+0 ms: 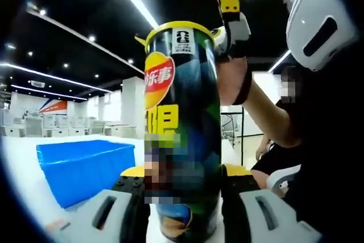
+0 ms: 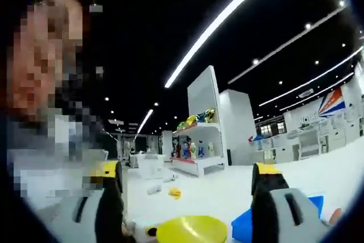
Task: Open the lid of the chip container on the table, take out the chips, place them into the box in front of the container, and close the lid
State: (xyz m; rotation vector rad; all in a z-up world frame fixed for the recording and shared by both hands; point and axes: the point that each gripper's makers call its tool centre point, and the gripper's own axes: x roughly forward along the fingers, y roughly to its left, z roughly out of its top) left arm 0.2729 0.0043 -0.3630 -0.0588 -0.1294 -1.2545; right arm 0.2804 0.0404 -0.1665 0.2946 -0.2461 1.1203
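Left gripper view: the left gripper (image 1: 185,197) is clamping the chip container (image 1: 183,135) low on its body, one jaw pressing each side of the tube, yellow pads touching the dark wrap. The container is standing upright on the white table (image 1: 23,169), close to the camera, its yellow lid (image 1: 181,28) sitting on top with the rim seated all round as far as visible. The right gripper (image 1: 230,24) is reaching in from the upper right; its yellow-and-black finger is lying just beside the lid's right edge, and I cannot tell whether it is touching the lid. A person's forearm (image 1: 250,101) is running down behind it. The blue box (image 1: 85,166) is sitting on the table to the left of the container, near it but apart, open side up.

Right gripper view: the right gripper (image 2: 190,197) is looking down past its own two jaws, which are standing spread wide with a clear gap between the yellow tips. The yellow lid (image 2: 190,229) is lying at the bottom of the gap, nearer the left jaw; contact cannot be judged. A corner of the blue box (image 2: 244,226) is showing just right of the lid, beside the right jaw. White table surface is stretching beyond, with shelving (image 2: 196,140) far behind.
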